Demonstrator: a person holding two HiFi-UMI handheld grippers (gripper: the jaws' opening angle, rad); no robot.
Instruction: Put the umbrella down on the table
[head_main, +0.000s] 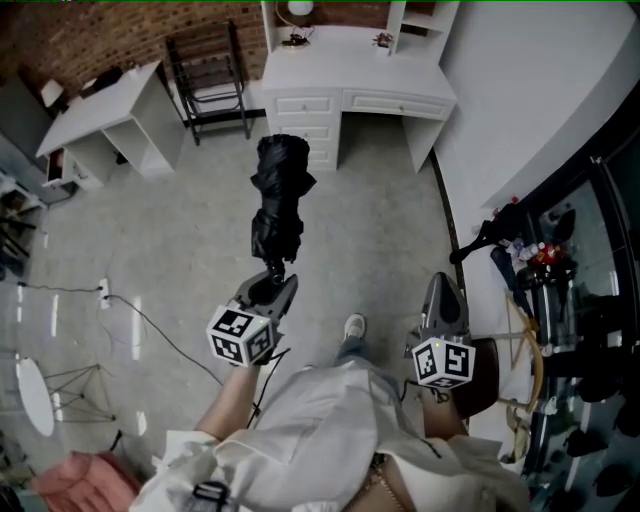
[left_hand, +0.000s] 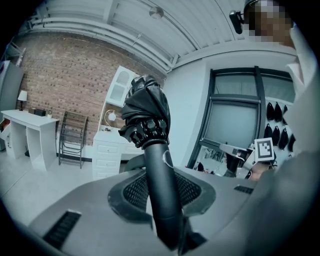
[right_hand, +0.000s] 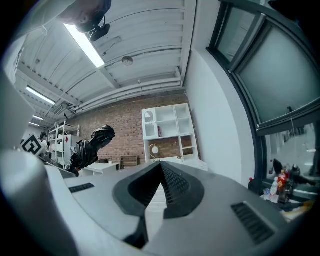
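Observation:
A folded black umbrella sticks out forward over the grey floor, held by its handle in my left gripper. In the left gripper view the handle runs up between the mesh pads, and the bunched canopy stands above it; the left gripper is shut on the handle. My right gripper is held to the right of the umbrella, and nothing is in it. Its jaws meet at the tips in the right gripper view, where the umbrella shows at the left. A white desk with drawers stands ahead.
A second white table stands at the far left, with a black chair between it and the desk. A cable trails across the floor. A stand with bottles lines the right wall. The person's shoe is below.

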